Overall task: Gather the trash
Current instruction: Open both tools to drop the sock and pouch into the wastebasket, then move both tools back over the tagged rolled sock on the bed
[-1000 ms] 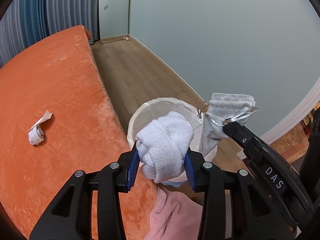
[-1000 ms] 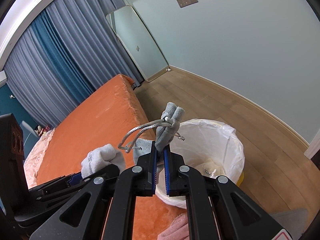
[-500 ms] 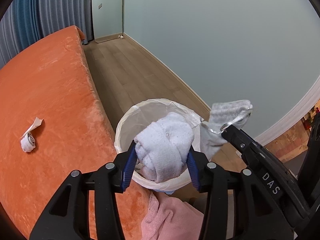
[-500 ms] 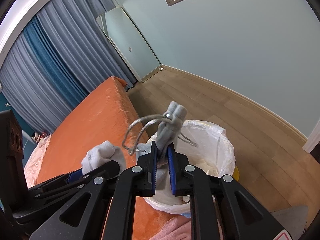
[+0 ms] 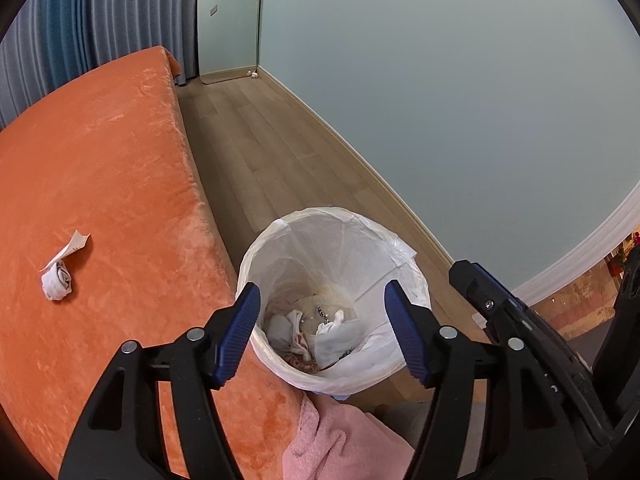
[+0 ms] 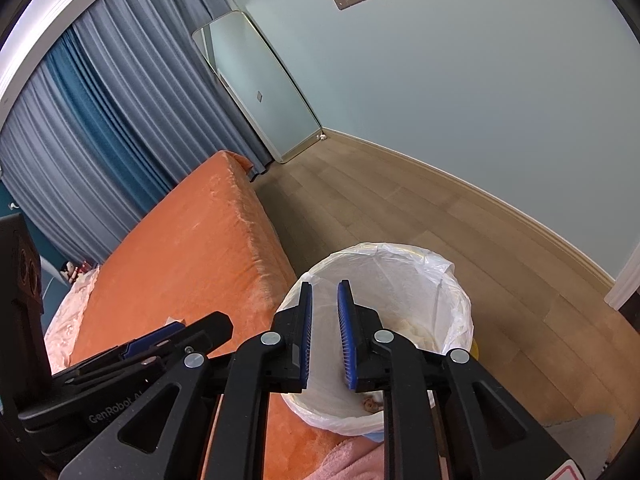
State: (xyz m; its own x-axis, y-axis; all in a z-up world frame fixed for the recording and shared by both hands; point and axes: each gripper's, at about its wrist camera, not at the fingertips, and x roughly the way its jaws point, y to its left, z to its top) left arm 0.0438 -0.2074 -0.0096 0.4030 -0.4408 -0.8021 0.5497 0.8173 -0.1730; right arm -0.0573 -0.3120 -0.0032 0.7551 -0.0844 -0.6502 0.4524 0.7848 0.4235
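Observation:
A white-lined trash bin (image 5: 404, 256) stands on the wood floor against the orange bed (image 5: 100, 168); it also shows in the right wrist view (image 6: 448, 280). White crumpled items (image 5: 320, 332) lie at its bottom. My left gripper (image 5: 322, 312) is open and empty right above the bin. My right gripper (image 6: 324, 312) is open by a narrow gap, empty, over the bin's near rim. A small rolled white scrap with a paper tail (image 5: 60, 276) lies on the bed to the left.
A pink towel (image 5: 340, 440) hangs at the bed's near corner below the bin. A mirror (image 6: 256, 84) leans against the far wall beside blue curtains (image 6: 100, 120). Wood floor (image 5: 260, 140) runs between bed and wall.
Both grippers opened over the bin. The white sock ball left my left gripper and the grey pouch left my right gripper; both dropped out of my grip into the bin.

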